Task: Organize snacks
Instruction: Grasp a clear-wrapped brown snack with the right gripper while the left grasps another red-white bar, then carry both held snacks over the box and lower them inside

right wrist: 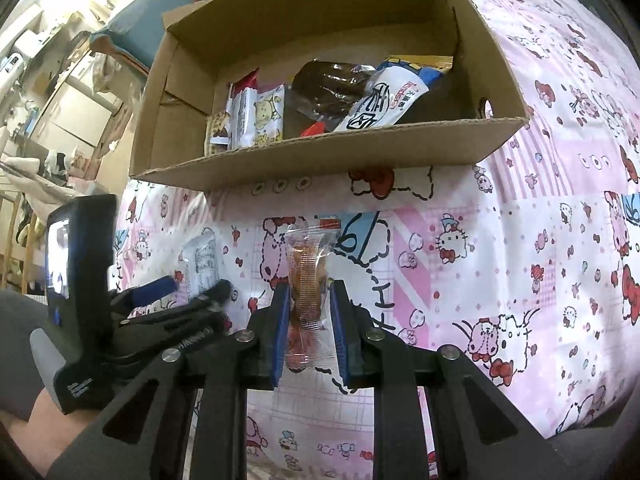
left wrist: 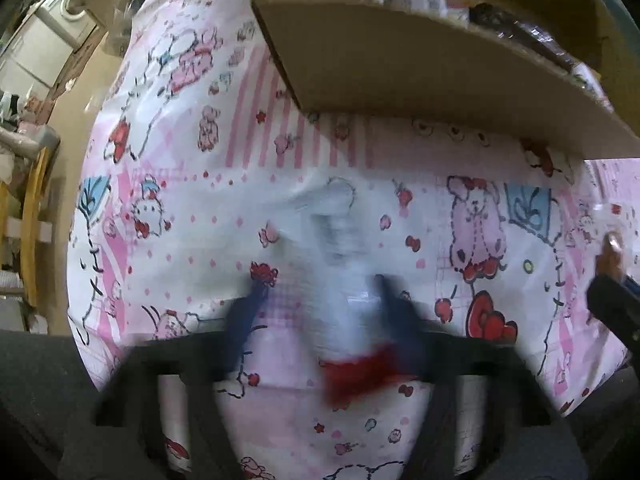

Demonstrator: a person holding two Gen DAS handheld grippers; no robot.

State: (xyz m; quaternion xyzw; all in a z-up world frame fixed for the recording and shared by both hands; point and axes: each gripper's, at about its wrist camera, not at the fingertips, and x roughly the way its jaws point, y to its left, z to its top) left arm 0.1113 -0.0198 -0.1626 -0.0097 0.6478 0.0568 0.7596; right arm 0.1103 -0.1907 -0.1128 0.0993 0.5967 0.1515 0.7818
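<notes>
While the right hand-held gripper [right wrist: 308,316] is clamping a clear-wrapped orange-brown snack [right wrist: 307,276] between its blue pads, w/ the open brown cardboard box [right wrist: 320,160] of packets lying just beyond on the pink cartoon-print cloth [right wrist: 500,260], the left hand-held gripper [left wrist: 320,304] is hanging over a white packet [left wrist: 340,236] w/ red end – blurred, grip can't tell.

Pink cartoon-print cloth surface [right wrist: 500,240], cardboard box [right wrist: 320,160] on it, possibly white packet [right wrist: 202,264]

Pink cartoon-print cloth [right wrist: 500,240], brown box [right wrist: 320,160]
</notes>
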